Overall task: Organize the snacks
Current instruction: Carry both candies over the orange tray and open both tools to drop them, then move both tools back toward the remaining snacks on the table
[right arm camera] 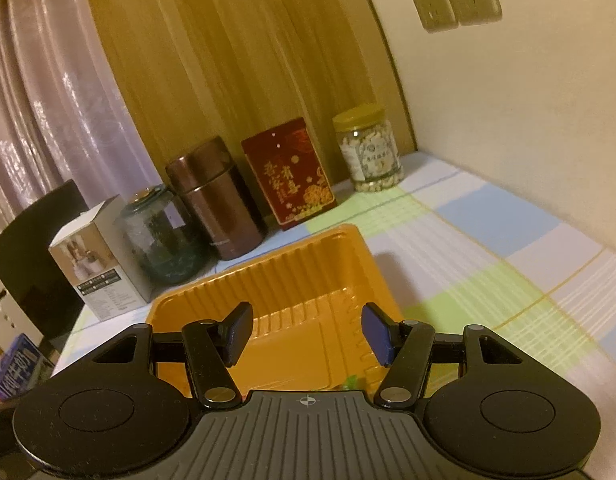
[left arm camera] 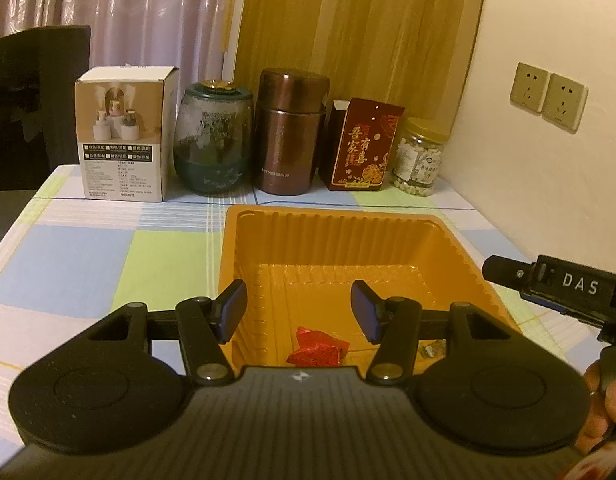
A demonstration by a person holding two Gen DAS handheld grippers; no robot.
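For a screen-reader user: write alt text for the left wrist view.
The open left gripper hovers empty over an orange plastic tray holding a red-wrapped snack, on a checked tablecloth. Behind stand a white box, glass jar and brown canister.

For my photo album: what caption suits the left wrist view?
Open left gripper hovering over an orange tray holding a red-wrapped snack.

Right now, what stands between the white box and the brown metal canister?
A green-tinted glass jar stands between the white box and the brown metal canister; both wrist views show it.
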